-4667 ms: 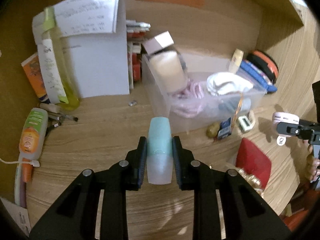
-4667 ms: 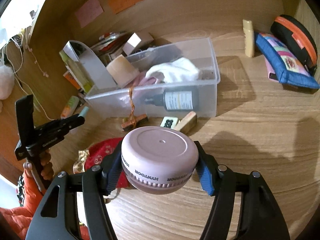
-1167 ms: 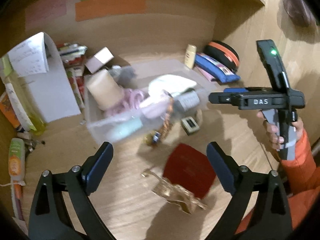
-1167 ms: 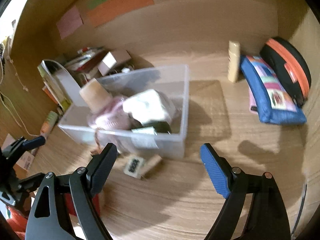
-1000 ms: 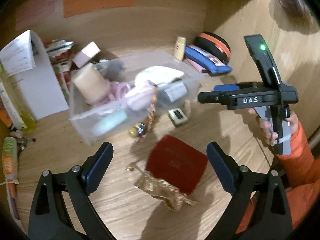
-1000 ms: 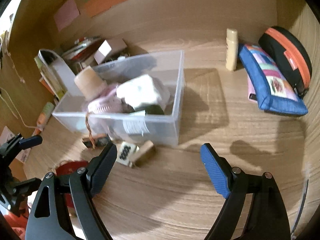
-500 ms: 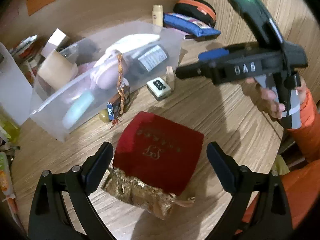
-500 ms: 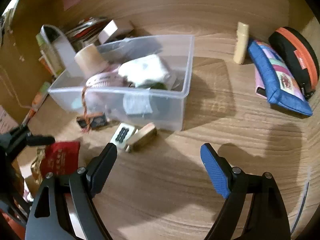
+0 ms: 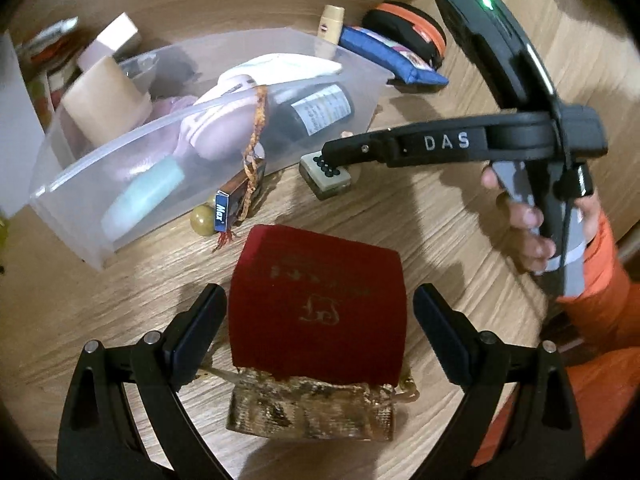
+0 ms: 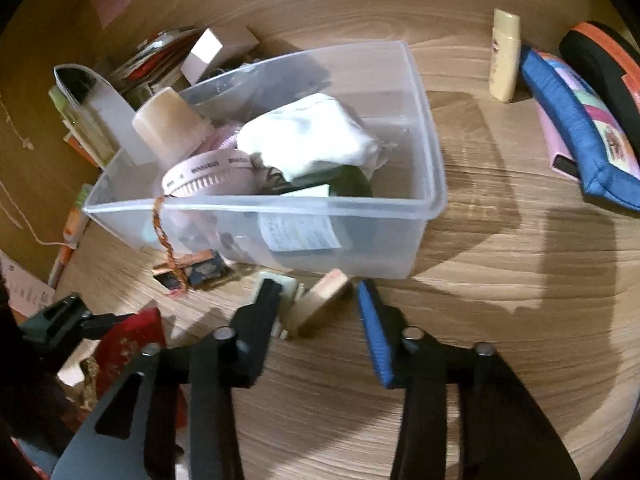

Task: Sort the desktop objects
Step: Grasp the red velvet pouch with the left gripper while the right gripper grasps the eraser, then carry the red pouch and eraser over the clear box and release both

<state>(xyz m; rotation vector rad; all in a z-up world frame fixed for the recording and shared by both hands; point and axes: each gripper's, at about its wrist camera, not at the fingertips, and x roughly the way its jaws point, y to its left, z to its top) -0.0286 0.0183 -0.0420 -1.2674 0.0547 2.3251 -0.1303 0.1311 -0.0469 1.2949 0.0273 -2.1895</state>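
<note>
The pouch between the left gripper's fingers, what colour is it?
Dark red pouch with gold print and a gold trim; left wrist view shows it best.

"DAS" on right gripper (image 9: 346, 160) arm; "Max" on small blue box (image 9: 222, 213).

— What's that red pouch (image 9: 316, 300) made of?
— Matt velvety cloth, with a shiny gold fabric hem (image 9: 312, 408).
— And the bin (image 10: 400, 240)?
— Frosted translucent plastic, smooth, on a wood-grain table (image 10: 500, 280).
</note>
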